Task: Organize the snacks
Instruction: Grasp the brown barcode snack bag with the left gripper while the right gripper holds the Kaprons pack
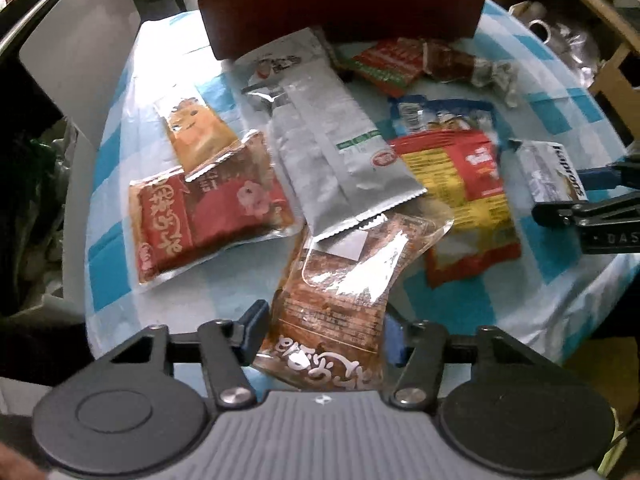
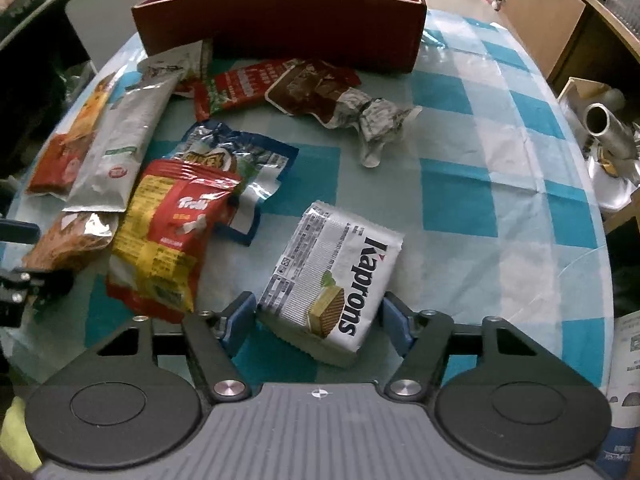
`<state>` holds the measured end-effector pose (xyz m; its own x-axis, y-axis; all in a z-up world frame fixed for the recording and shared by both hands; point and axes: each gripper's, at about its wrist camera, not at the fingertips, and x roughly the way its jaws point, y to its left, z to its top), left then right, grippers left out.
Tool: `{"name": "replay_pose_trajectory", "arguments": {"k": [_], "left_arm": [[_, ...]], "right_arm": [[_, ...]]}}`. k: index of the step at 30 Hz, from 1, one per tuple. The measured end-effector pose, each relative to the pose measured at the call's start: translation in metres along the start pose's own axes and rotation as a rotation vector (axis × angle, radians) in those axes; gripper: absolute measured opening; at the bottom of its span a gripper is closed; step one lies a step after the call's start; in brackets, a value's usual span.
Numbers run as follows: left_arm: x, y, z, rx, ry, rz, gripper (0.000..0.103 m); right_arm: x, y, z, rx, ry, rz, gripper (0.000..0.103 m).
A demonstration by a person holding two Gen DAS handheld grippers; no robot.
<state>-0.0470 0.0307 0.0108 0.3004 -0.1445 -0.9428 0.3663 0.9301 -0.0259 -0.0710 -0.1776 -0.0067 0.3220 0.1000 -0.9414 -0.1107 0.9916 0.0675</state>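
Snacks are lying scattered on the checked table; your right tongs are straddling the white Kaprons wafer pack, unclamped, while your left tongs are bracketing the orange-brown clear pouch, risking slippage.

Red box: I see it open-topped, upright at the table's far edge.
Kaprons wafer pack: white, flat, tilted, near my front edge.
Trolli bag: red-yellow, overlapping a blue pouch.
Silver sachet: long, diagonal, mid-table.
Orange-brown pouch: clear-edged, its far end under the silver sachet, at the near edge.
Red flower pouch: flat, toward the left edge.
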Motion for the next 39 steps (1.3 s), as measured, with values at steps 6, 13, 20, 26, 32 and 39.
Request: {"name": "replay_pose_trajectory", "arguments": {"k": [6, 13, 20, 26, 32, 39], "left_arm": [[-0.004, 0.003, -0.001, -0.074, 0.015, -0.126, 0.046], [-0.01, 0.003, 0.005, -0.183, -0.005, -0.286, 0.029], [0.006, -0.013, 0.013, -0.137, 0.015, -0.218, 0.055], [0.019, -0.043, 0.016, -0.012, 0.014, -0.159, 0.097], [0.004, -0.05, 0.009, 0.013, -0.051, -0.051, 0.04], [-0.014, -0.028, 0.011, -0.163, -0.088, -0.206, 0.023]], "right_arm": [[-0.017, -0.004, -0.002, 0.025, -0.045, 0.03, 0.072], [-0.019, -0.007, 0.002, 0.059, -0.069, 0.083, 0.072], [-0.004, -0.008, 0.0, 0.065, -0.029, 0.074, 0.072], [0.0, -0.004, 0.003, 0.047, -0.022, 0.087, 0.072], [-0.003, -0.009, 0.002, 0.062, -0.033, 0.1, 0.072], [-0.009, -0.009, 0.002, 0.061, -0.052, 0.129, 0.072]]}}
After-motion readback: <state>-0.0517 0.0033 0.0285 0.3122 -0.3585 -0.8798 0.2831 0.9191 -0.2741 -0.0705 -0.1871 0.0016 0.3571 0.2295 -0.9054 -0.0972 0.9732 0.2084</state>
